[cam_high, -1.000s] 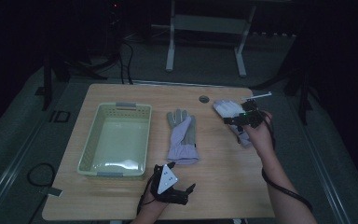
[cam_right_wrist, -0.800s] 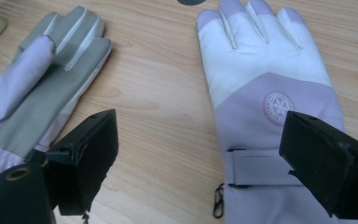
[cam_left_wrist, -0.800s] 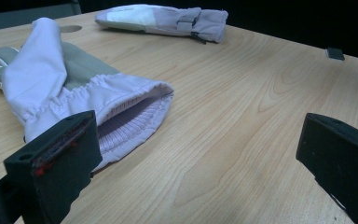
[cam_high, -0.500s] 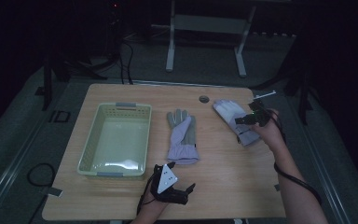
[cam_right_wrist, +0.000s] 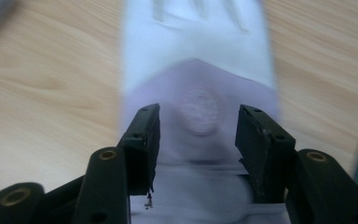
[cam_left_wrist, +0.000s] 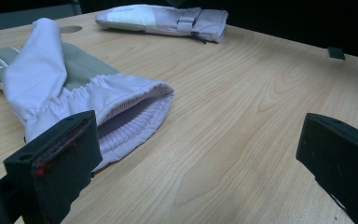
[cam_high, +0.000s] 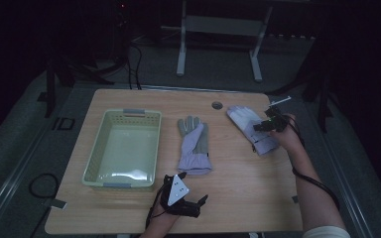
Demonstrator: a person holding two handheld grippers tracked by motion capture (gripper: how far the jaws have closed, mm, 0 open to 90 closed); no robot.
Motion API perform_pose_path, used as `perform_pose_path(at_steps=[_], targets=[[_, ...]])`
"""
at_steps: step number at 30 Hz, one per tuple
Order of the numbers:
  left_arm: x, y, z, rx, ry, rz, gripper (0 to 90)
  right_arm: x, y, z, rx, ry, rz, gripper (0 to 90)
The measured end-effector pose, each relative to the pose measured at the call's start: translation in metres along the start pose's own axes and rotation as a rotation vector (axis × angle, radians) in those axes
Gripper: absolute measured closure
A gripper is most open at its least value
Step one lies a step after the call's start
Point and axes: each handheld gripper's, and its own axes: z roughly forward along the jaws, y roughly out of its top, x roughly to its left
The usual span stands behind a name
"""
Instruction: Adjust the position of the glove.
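Two lilac-and-white gloves lie flat on the wooden table (cam_high: 258, 193). One glove (cam_high: 194, 146) is in the middle, the other glove (cam_high: 250, 126) at the right. My right gripper (cam_high: 267, 125) hangs low over the right glove's cuff end. In the right gripper view the right gripper (cam_right_wrist: 198, 121) has its jaws astride the glove's lilac back (cam_right_wrist: 196, 51); they have just been closing and stand half apart, with no fold pinched. My left gripper (cam_high: 181, 198) rests near the front edge, wide open (cam_left_wrist: 196, 135), facing the middle glove's cuff (cam_left_wrist: 135, 112).
A pale green basket (cam_high: 95, 148) stands at the table's left. A small round hole (cam_high: 217, 105) is in the tabletop behind the gloves. A white stand (cam_high: 218, 29) is on the floor beyond the table.
My right gripper has shifted slightly to the right and sunk closer to the right glove. The left gripper and both gloves have stayed put.
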Motion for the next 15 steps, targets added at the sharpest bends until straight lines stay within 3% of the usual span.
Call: perform_pose_path(at_steps=[3, 5, 6, 11, 15], targets=[[0.001, 0.0, 0.0, 0.0, -0.002, -0.006, 0.0, -0.006, -0.003, 0.011, 0.015, -0.001, 0.005, 50.8], [0.0, 0.0, 0.0, 0.001, -0.002, -0.005, 0.0, -0.01, -0.004, 0.017, 0.006, 0.038, 0.02, 49.7], [0.0, 0.0, 0.0, 0.001, -0.002, -0.004, 0.0, -0.011, -0.004, 0.02, 0.012, 0.034, 0.013, 49.6], [0.0, 0.0, 0.0, 0.001, -0.002, -0.002, 0.0, -0.012, -0.008, 0.028, 0.018, 0.085, 0.014, 61.2], [0.0, 0.0, 0.0, 0.0, -0.003, 0.0, 0.0, -0.009, -0.006, 0.028, 0.028, 0.077, 0.044, 67.3]])
